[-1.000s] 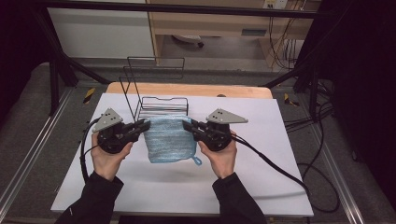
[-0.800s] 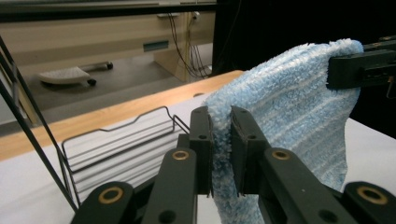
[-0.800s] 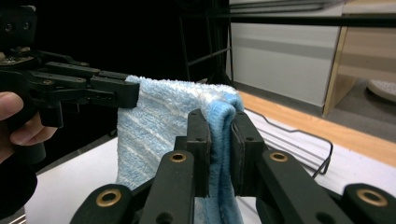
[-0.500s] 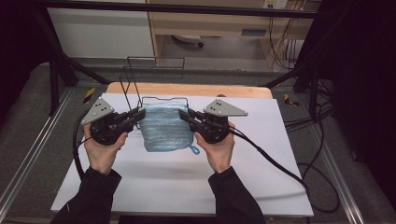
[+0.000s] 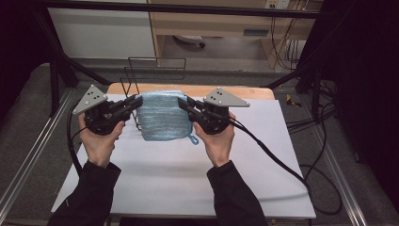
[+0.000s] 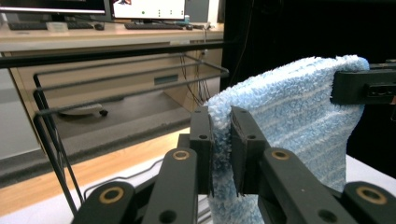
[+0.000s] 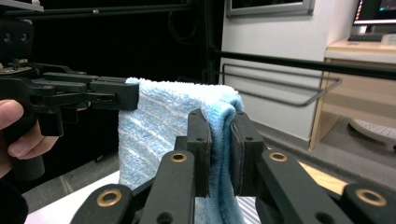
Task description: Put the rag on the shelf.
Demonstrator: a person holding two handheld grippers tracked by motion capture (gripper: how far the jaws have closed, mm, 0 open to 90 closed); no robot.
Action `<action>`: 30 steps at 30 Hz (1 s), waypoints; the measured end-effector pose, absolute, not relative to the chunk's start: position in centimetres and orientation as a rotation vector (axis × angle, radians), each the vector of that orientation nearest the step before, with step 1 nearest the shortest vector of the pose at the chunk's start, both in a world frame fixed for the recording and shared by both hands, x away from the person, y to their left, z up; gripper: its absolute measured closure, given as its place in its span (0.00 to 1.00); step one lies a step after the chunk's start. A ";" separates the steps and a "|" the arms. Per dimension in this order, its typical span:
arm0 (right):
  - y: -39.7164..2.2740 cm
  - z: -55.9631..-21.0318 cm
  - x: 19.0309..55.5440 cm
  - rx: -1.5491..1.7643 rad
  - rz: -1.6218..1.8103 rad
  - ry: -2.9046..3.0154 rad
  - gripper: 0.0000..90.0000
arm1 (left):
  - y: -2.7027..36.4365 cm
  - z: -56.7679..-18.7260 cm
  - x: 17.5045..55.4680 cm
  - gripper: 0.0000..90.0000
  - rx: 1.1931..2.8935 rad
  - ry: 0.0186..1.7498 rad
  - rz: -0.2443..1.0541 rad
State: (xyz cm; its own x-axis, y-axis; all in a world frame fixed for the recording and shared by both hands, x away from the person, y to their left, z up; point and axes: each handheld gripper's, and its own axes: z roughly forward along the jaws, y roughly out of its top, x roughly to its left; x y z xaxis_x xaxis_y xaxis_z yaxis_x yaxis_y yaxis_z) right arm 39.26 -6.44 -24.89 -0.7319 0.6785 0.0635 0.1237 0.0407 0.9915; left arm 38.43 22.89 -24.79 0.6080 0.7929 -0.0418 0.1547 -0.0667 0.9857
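A folded light-blue towel [image 5: 162, 117] hangs in the air between my two grippers, above the white table sheet [image 5: 188, 179]. My left gripper [image 5: 137, 101] is shut on the towel's upper left corner. My right gripper [image 5: 182, 103] is shut on its upper right corner. In the left gripper view the black jaws [image 6: 220, 130] pinch the fluffy towel [image 6: 289, 116] edge, and the other gripper holds its far corner. In the right gripper view the jaws [image 7: 220, 135] clamp the doubled towel [image 7: 163, 121] edge. A small hanging loop [image 5: 192, 140] dangles at the towel's lower right.
A black wire rack [image 5: 150, 80] stands just behind the towel at the table's far edge, its bars also in the left gripper view [image 6: 116, 70]. A wooden strip [image 5: 244, 92] borders the far side. Cables [image 5: 277, 155] trail off to the right.
Both grippers have lifted the towel off the sheet and carried it away from me, toward the wire rack. It now hangs from its top corners instead of lying flat.
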 end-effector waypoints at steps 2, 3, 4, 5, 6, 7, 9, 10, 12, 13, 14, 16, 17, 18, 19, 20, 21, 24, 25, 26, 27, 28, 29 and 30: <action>-6.3 -24.5 39.3 0.799 1.735 1.888 0.90 | 22.9 -24.5 38.6 0.89 1.569 0.816 0.640; -6.2 -24.3 39.4 0.795 1.734 1.884 0.90 | 23.0 -24.3 38.6 0.89 1.565 0.816 0.644; -6.2 -24.1 39.4 0.786 1.732 1.880 0.90 | 23.0 -24.1 38.7 0.89 1.561 0.815 0.646; -6.1 -23.8 39.6 0.781 1.730 1.872 0.90 | 23.0 -24.0 38.8 0.89 1.555 0.813 0.646; -6.0 -23.6 39.6 0.781 1.733 1.868 0.90 | 23.0 -23.8 38.9 0.89 1.552 0.812 0.648; -6.0 -23.4 39.7 0.776 1.732 1.862 0.90 | 23.1 -23.7 39.0 0.89 1.550 0.811 0.653; -5.9 -23.1 39.9 0.769 1.735 1.855 0.90 | 23.2 -23.4 39.2 0.89 1.542 0.809 0.658; -5.8 -22.9 40.0 0.771 1.736 1.852 0.90 | 23.2 -23.2 39.3 0.89 1.538 0.808 0.658; -5.7 -22.6 40.2 0.771 1.738 1.847 0.90 | 23.3 -23.0 39.4 0.89 1.530 0.807 0.653; -5.7 -22.6 40.2 0.771 1.738 1.847 0.90 | 23.3 -22.9 39.5 0.89 1.525 0.808 0.655; -5.7 -22.5 40.3 0.767 1.739 1.844 0.90 | 23.4 -22.9 39.6 0.89 1.521 0.809 0.654; -5.5 -22.2 40.6 0.768 1.748 1.833 0.90 | 23.5 -22.7 39.8 0.89 1.511 0.812 0.655; -5.5 -22.2 40.6 0.768 1.748 1.833 0.90 | 23.5 -22.6 39.9 0.89 1.509 0.813 0.655; -5.4 -22.2 40.8 0.769 1.753 1.828 0.90 | 23.6 -22.6 40.1 0.89 1.505 0.814 0.655; -5.4 -22.2 40.9 0.769 1.754 1.826 0.90 | 23.6 -22.5 40.2 0.89 1.502 0.814 0.655; -5.3 -22.0 41.2 0.773 1.758 1.817 0.90 | 23.7 -22.5 40.4 0.89 1.500 0.815 0.655; -5.3 -22.0 41.2 0.773 1.758 1.817 0.90 | 23.7 -22.4 40.5 0.89 1.500 0.814 0.657; -5.1 -21.6 41.7 0.772 1.765 1.804 0.90 | 23.9 -21.9 40.9 0.89 1.485 0.810 0.658; -5.0 -21.4 41.8 0.769 1.764 1.798 0.90 | 23.9 -21.7 41.0 0.89 1.479 0.809 0.660; -4.9 -21.0 42.0 0.764 1.768 1.789 0.90 | 24.0 -21.5 41.1 0.89 1.474 0.808 0.661; -4.9 -21.0 42.0 0.764 1.768 1.789 0.90 | 24.0 -21.2 41.2 0.89 1.468 0.810 0.662; -4.8 -20.9 42.1 0.764 1.774 1.784 0.90 | 24.1 -21.0 41.3 0.89 1.465 0.810 0.666; -4.7 -20.7 42.3 0.762 1.775 1.780 0.90 | 24.1 -20.8 41.4 0.89 1.464 0.810 0.670; -4.7 -20.5 42.4 0.760 1.771 1.778 0.90 | 24.1 -20.5 41.5 0.89 1.459 0.811 0.671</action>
State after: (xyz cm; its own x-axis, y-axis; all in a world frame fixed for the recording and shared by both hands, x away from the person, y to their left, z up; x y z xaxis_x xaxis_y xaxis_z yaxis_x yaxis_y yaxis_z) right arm 42.37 -4.66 -20.51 -0.7111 0.7025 0.0294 0.0318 -0.0097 0.9994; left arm 41.52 24.13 -20.55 0.5801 0.8117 -0.0686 0.0852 0.0233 0.9961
